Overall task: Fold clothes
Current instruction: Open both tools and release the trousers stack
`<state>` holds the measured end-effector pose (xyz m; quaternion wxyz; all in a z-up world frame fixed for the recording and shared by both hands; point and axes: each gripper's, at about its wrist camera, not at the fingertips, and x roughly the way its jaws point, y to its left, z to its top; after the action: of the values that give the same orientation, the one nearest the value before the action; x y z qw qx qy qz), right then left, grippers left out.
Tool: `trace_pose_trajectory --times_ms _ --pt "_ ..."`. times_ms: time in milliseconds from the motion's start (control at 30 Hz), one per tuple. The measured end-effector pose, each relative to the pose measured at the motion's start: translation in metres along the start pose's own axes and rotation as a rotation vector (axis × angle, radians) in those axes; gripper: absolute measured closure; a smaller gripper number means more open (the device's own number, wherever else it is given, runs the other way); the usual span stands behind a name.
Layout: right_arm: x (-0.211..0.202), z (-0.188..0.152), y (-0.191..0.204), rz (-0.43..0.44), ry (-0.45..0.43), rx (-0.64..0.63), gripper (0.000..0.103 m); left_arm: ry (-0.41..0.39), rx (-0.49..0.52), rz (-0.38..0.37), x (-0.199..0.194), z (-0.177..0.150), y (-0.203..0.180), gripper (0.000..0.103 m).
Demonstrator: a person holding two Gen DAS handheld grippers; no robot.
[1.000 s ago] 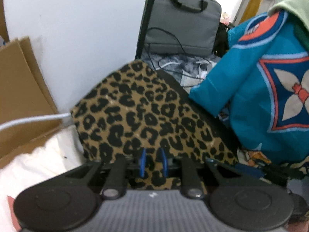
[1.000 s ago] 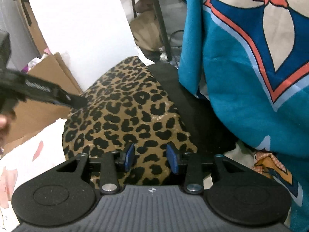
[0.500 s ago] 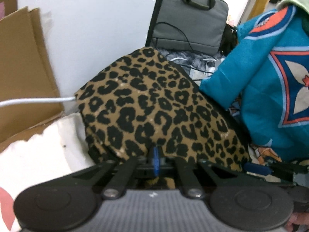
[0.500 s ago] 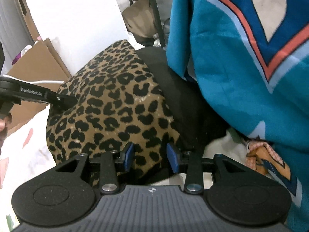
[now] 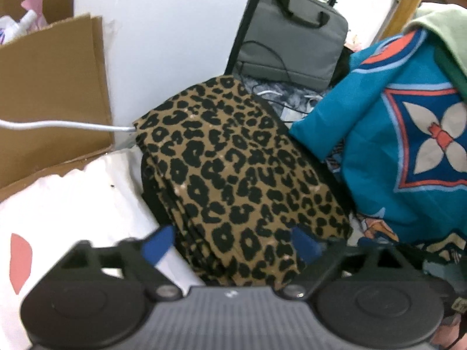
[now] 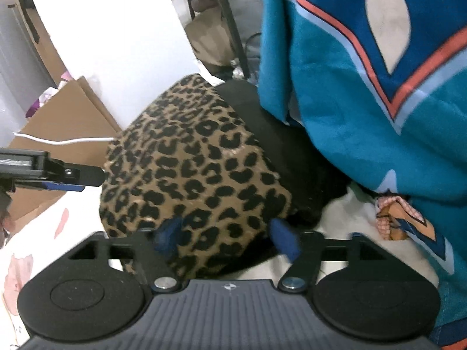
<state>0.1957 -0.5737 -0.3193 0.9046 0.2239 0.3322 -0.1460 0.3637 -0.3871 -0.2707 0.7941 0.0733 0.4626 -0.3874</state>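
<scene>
Leopard-print garment (image 5: 233, 172) lies folded into a compact stack on top of a dark folded piece (image 6: 280, 145), on a white sheet with pink marks (image 5: 67, 201), just beside a hanging teal patterned cloth (image 5: 402, 134) and in front of a cardboard box (image 5: 49, 93). The left gripper (image 5: 232, 245) has its fingers spread wide at the near end of the stack; they have just been opening, the cloth lies between them, and the pads do not press on it. The right gripper (image 6: 226, 237) is likewise spread wide over the near edge, its fingers also just opened, with leopard cloth between them but not pinched. In the right wrist view the left gripper's fingertip sits right at the stack's left edge; contact cannot be told. This looks like the release that ends the fold: the garment appears finished and set on the pile. The next move probably calls for drawing both grippers back without dragging the top layer, then reaching for another unfolded item, perhaps the teal cloth.
</scene>
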Motion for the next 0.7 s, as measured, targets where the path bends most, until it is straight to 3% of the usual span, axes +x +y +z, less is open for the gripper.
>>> trace_pose_trajectory --times_ms 100,233,367,700 --pt "-0.002 0.005 0.007 -0.006 0.0 0.01 0.0 -0.017 -0.042 0.014 -0.009 -0.004 0.0 0.0" --pt "-0.005 0.01 0.016 -0.016 -0.005 0.009 0.0 -0.02 -0.072 0.004 -0.021 -0.005 0.001 0.0" --pt "-0.008 0.015 0.024 -0.024 0.006 0.005 0.0 -0.026 -0.038 0.039 -0.034 -0.005 -0.004 0.0" --pt "-0.03 0.041 0.027 -0.015 0.04 0.085 0.0 -0.003 -0.107 0.1 -0.057 -0.003 -0.006 0.0"
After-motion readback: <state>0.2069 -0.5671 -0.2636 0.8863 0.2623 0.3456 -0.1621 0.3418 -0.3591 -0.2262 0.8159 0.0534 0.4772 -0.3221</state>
